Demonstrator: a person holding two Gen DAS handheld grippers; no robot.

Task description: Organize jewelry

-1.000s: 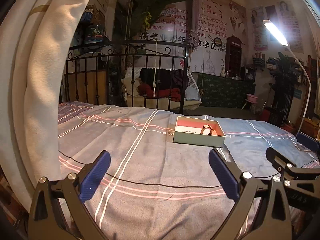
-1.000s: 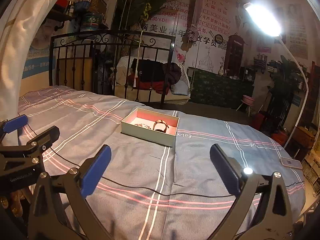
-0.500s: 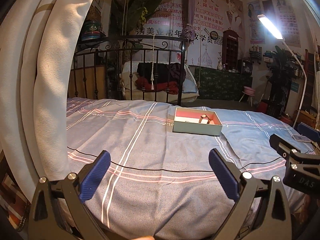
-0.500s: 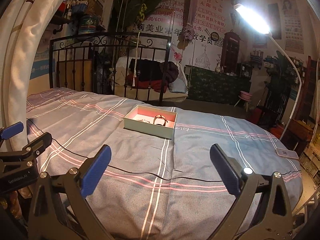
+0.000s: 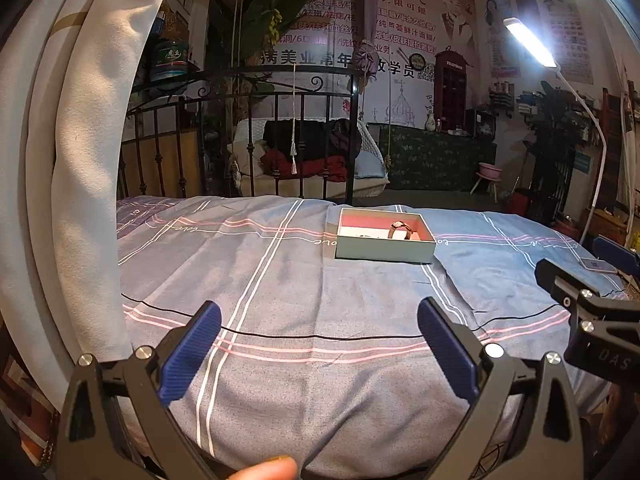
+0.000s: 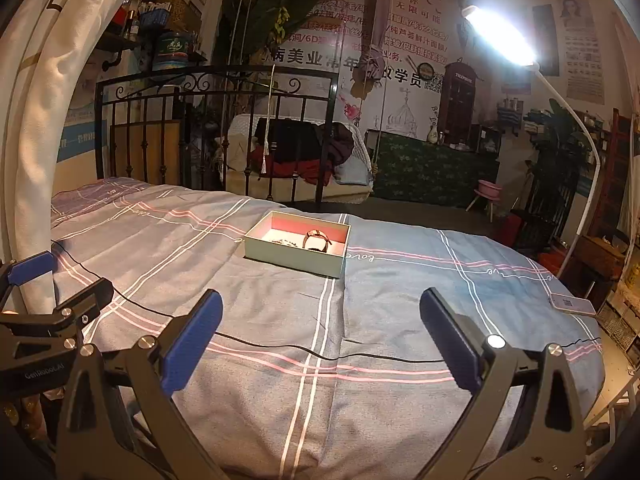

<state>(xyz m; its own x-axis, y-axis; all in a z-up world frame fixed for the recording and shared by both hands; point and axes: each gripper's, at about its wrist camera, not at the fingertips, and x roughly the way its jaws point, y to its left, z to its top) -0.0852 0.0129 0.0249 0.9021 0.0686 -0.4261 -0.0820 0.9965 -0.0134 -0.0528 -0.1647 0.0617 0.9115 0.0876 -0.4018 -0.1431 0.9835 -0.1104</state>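
Note:
A shallow pale green box (image 5: 384,249) with a pink inside stands on the bed; it also shows in the right wrist view (image 6: 294,257). Inside it a brown-strapped watch (image 5: 400,230) (image 6: 316,239) stands on edge, with a thin chain (image 6: 285,241) lying to its left. My left gripper (image 5: 318,340) is open and empty, held above the near part of the bed, well short of the box. My right gripper (image 6: 320,332) is open and empty too, to the right of the left one. Each gripper shows at the edge of the other's view.
The bed (image 6: 400,320) has a blue-grey cover with pink and white stripes. A black cable (image 6: 280,346) lies across it. A phone (image 6: 570,304) lies at the bed's right edge. A white curtain (image 5: 72,160) hangs at left, a black iron bedframe (image 6: 216,136) stands behind, a lamp (image 6: 500,40) stands at right.
Both grippers have drawn back from the box and away from the bed surface; the box looks smaller and farther. Both stay open and empty.

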